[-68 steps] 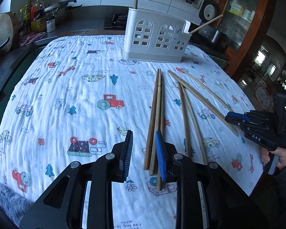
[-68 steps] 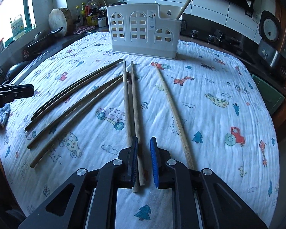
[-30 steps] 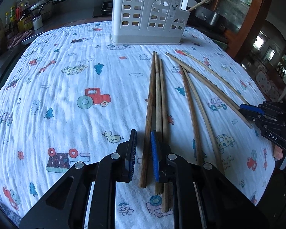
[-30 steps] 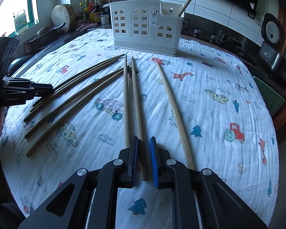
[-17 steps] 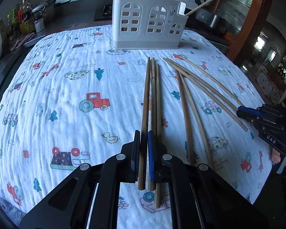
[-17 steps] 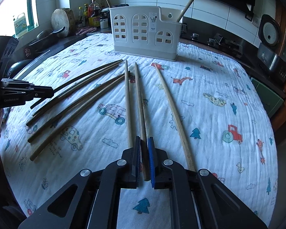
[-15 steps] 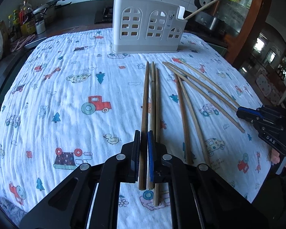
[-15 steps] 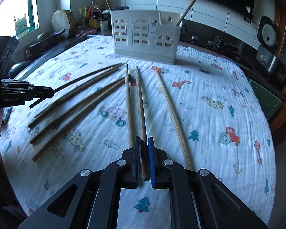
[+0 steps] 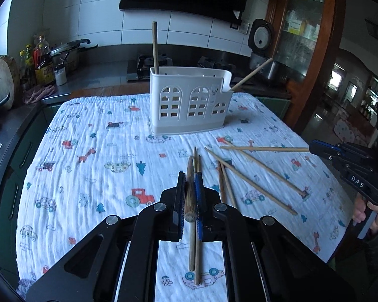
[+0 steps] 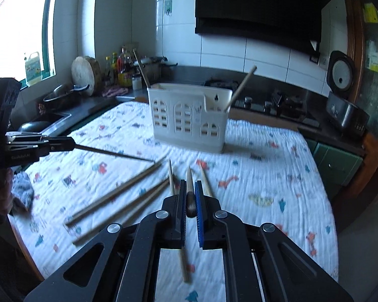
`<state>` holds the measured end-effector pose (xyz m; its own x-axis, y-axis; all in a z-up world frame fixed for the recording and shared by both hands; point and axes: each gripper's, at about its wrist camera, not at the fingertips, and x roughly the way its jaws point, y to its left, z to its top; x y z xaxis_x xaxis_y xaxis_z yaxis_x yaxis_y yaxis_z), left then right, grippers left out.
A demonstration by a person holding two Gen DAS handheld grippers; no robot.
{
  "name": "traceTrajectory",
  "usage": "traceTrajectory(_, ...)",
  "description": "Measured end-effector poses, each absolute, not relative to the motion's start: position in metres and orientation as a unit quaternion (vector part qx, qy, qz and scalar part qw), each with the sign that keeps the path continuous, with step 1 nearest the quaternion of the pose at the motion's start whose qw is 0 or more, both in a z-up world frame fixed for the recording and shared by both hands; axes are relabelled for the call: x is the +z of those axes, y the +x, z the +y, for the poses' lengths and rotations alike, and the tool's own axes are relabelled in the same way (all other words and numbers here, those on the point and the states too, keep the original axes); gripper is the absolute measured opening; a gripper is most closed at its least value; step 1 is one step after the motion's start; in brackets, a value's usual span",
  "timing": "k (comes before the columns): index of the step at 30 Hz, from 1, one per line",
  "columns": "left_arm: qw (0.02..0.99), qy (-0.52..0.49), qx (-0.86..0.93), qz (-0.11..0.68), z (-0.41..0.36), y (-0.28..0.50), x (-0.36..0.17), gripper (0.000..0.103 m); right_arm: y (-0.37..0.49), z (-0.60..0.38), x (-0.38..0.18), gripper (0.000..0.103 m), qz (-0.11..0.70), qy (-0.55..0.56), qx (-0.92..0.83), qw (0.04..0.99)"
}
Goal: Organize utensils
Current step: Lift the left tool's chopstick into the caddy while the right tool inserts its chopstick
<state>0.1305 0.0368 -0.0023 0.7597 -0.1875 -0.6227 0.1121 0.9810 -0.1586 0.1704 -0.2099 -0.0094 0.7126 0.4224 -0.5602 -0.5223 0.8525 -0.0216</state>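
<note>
Fingers [image 9: 198, 188] round one chopstick [image 9: 189, 176], loose chopsticks [image 9: 249, 178] before white holder [image 9: 189, 103]

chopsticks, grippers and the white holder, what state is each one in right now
Left gripper: shut on a brown wooden chopstick, lifted off the cloth.
Right gripper: shut on a pale wooden chopstick, also lifted.
White plastic utensil holder: upright, two chopsticks standing in it.
Loose wooden chopsticks: lying scattered on the printed cloth.
</note>
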Motion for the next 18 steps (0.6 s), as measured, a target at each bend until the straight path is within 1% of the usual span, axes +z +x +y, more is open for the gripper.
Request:
traceTrajectory(4, 0.939, -0.058, -0.086, 0.327, 0.038, 0.14, 0.009, 0.006, 0.182, -0.202, 0.008, 0.007, 0.266, -0.085, 0.257, 0.925)
traceTrajectory(9, 0.939, -0.052, -0.097, 0.326, 0.038, 0.16, 0.025, 0.006, 0.208, -0.195, 0.033, 0.007, 0.278, -0.074, 0.263, 0.921)
traceTrajectory(13, 0.941, -0.043, -0.098, 0.32, 0.036, 0.177, 0.046, 0.006, 0.231, -0.191, 0.063, 0.007, 0.285, -0.07, 0.268, 0.917)
traceTrajectory(18, 0.947, -0.044, -0.114, 0.296, 0.035, 0.195, 0.082, 0.006, 0.249, -0.189, 0.103, 0.007, 0.274, -0.075, 0.268, 0.921)
